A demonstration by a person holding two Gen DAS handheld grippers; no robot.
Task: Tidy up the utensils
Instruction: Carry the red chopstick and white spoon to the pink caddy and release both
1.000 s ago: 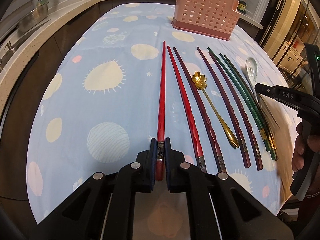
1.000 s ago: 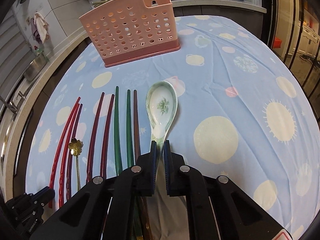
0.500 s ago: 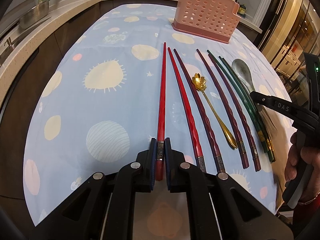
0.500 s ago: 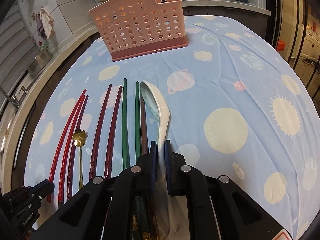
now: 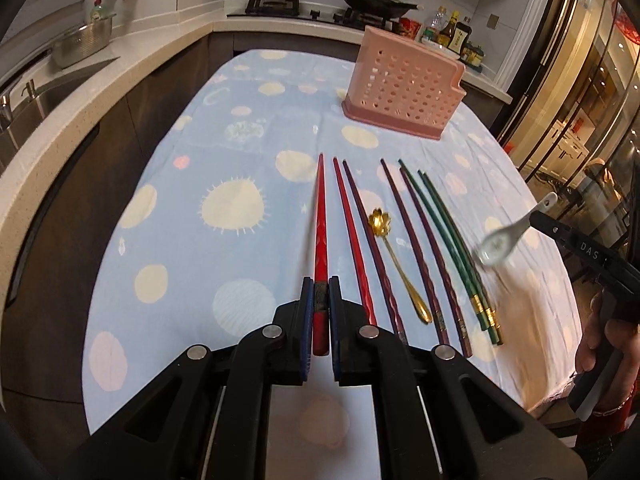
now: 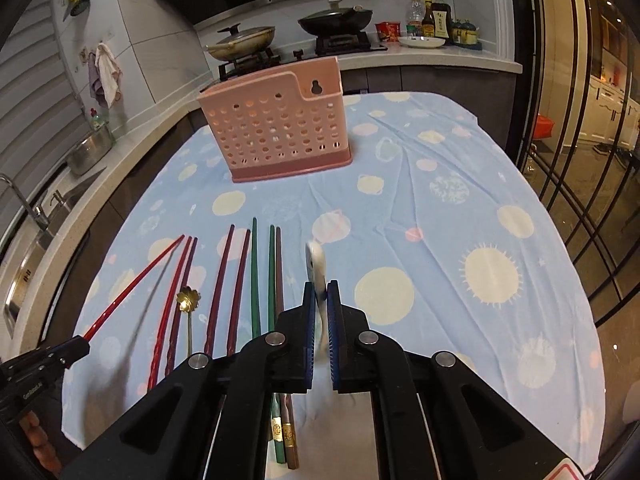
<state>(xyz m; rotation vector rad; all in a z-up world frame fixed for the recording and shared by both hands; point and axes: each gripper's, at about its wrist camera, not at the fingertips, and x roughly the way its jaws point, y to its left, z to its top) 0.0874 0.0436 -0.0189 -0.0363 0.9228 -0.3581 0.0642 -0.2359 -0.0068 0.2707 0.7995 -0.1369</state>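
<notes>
Left gripper (image 5: 319, 308) clamped on the butt end of a red chopstick (image 5: 321, 216), tip raised off the blue tablecloth (image 5: 192, 240) and pointing toward the far end of the table. Right gripper (image 6: 319, 304) closed tight on the handle of a white ceramic spoon (image 6: 315, 262), bowl turned edge-on and blurred, clear of the cloth. Same spoon (image 5: 502, 242) seen from the left wrist view at the right, hanging in the air from the other tool, bowl lower than the handle tip.

Left lying on the cloth in a loose row: a second red chopstick (image 5: 354, 240), three dark purple chopsticks (image 5: 416, 248), two green chopsticks (image 5: 448, 236) with gold bands near the butts, plus a brown one (image 6: 279, 264) just beside the green pair (visible mainly in the right wrist view). Gold flower-bowl spoon (image 5: 394, 258) resting among the purple sticks, bowl toward the far end.

Pink perforated holder (image 6: 276, 128) upright at the far end of the table, well apart from the row, nothing visible inside. Behind it, countertop with stove, two pans (image 6: 336, 18) and bottles; sink (image 5: 40, 96) along the left side. Hand (image 5: 608, 344) wrapped round the right tool's grip at the right edge of the left wrist view.
</notes>
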